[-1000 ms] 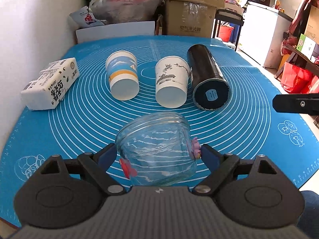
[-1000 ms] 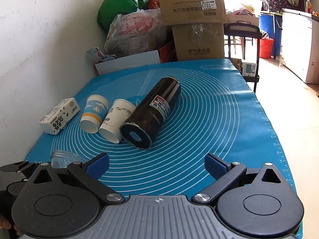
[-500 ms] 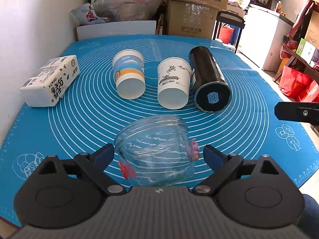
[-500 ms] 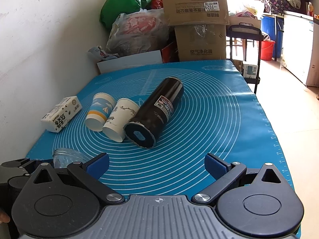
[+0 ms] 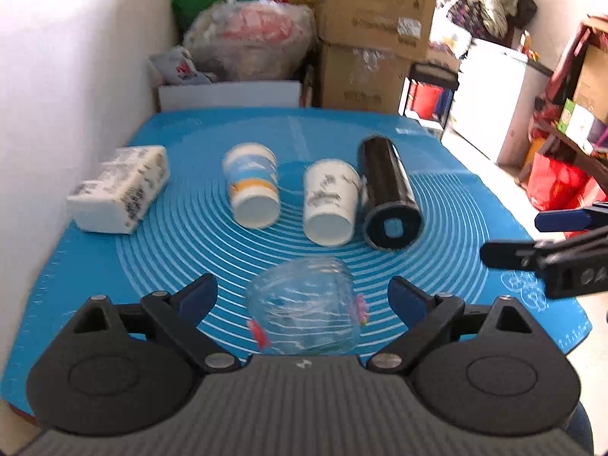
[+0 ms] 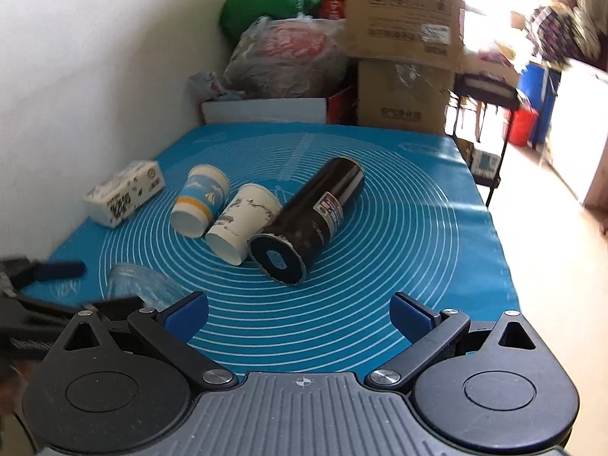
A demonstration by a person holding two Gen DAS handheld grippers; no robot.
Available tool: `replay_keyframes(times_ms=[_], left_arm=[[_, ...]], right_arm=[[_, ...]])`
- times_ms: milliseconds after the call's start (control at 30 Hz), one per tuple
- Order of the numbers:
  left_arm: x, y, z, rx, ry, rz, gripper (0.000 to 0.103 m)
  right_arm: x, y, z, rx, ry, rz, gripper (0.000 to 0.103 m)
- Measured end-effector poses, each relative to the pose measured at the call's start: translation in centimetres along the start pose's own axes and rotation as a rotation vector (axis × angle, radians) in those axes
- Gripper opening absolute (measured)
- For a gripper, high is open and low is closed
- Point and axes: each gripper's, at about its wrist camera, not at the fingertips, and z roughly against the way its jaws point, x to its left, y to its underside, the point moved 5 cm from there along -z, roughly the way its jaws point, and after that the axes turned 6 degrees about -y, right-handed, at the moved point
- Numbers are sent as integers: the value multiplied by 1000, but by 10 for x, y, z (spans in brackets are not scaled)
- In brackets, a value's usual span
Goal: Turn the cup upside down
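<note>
The left gripper (image 5: pixel 302 296) is seen spread wide, its blue fingertips (image 5: pixel 197 296) standing clear of the glass cup (image 5: pixel 304 313) on either side; a second ago the pads were pressed against the cup's walls, and half a second ago they had only begun to part. The cup is left lying on the blue mat (image 5: pixel 456 205) between the fingers, touched by neither, its rounded end turned away from the gripper. It is now seen farther ahead of the gripper body than before, the view having been drawn back and raised.

Beyond the cup, a blue-and-white paper cup (image 5: pixel 252 186), a white paper cup (image 5: pixel 330 201) and a black flask (image 5: pixel 389 197) are laid on their sides, the white cup touching the flask. A tissue pack (image 5: pixel 117 190) is placed far to the left, by the wall.

The right gripper (image 6: pixel 298 309) is held released over bare mat, nothing between its fingers. In its view the glass cup (image 6: pixel 140 285) is found low to the left, partly hidden behind the left gripper's fingers, more of it being shown than earlier.
</note>
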Motion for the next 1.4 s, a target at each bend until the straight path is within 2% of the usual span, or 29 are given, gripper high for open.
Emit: replay_keyframes(times_ms=[167, 333, 433, 567, 800, 900, 1033, 1200, 1300, 1400], left_arm=[[27, 1, 14, -54, -78, 58, 96], [57, 6, 21, -85, -142, 126, 96], [72, 10, 27, -105, -176, 150, 96], [85, 17, 30, -114, -215, 169, 96], [101, 31, 33, -118, -270, 177, 96], [109, 36, 33, -114, -285, 191, 96], [121, 42, 34, -102, -298, 222, 96], [133, 48, 32, -86, -307, 261, 96], [137, 52, 33, -81, -310, 270, 96], [140, 53, 32, -74, -308, 278, 96]], right_arm=[[25, -8, -3, 41, 53, 189, 103], [59, -18, -8, 66, 133, 473, 103], [86, -21, -11, 73, 194, 739, 103], [127, -7, -20, 36, 344, 1254, 103], [172, 33, -51, 52, 433, 1909, 103], [181, 48, -63, 47, 443, 2134, 103], [188, 65, -71, 19, 404, 2430, 103], [184, 89, -75, 4, 279, 2732, 103], [176, 101, -84, 59, 243, 2887, 103], [172, 106, -93, 172, 228, 2913, 102]])
